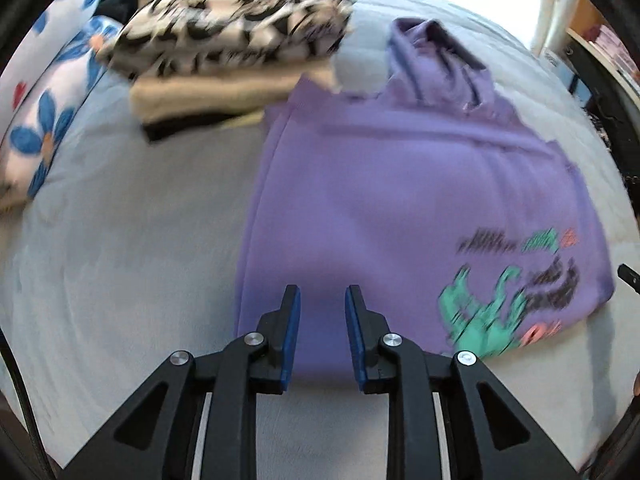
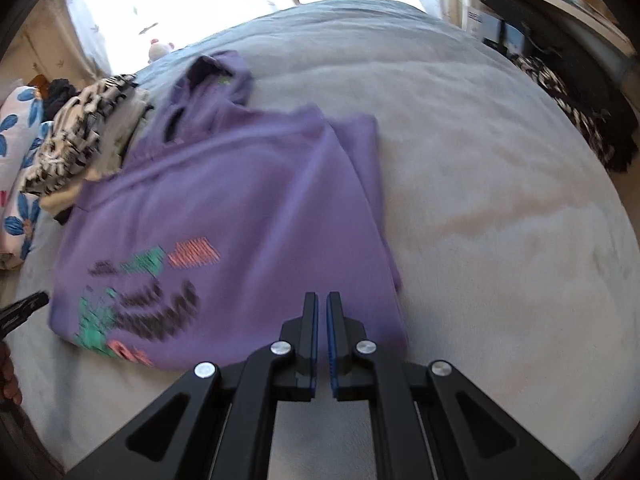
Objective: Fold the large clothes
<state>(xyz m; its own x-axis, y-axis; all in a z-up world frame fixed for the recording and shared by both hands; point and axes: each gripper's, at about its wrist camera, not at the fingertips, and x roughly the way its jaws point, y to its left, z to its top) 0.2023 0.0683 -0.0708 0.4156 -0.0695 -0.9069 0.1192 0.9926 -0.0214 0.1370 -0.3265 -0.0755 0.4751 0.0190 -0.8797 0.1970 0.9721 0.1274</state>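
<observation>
A purple hoodie (image 1: pixel 380 184) with a green, black and pink print lies partly folded on the pale bed cover, its hood toward the far side; it also shows in the right wrist view (image 2: pixel 248 208). My left gripper (image 1: pixel 322 294) is open and empty, over the hoodie's near left hem. My right gripper (image 2: pixel 322 300) has its jaws nearly together with a thin gap, holding nothing, above the hoodie's near right hem. The left gripper's tip (image 2: pixel 24 306) shows at the left edge of the right wrist view.
A stack of folded clothes (image 1: pixel 224 52) topped by a black-and-white patterned piece sits beyond the hoodie on the left. A blue-flowered pillow (image 1: pixel 48 92) lies at far left. A dark patterned cloth (image 2: pixel 572 112) and shelves (image 2: pixel 560 0) stand at the right bed edge.
</observation>
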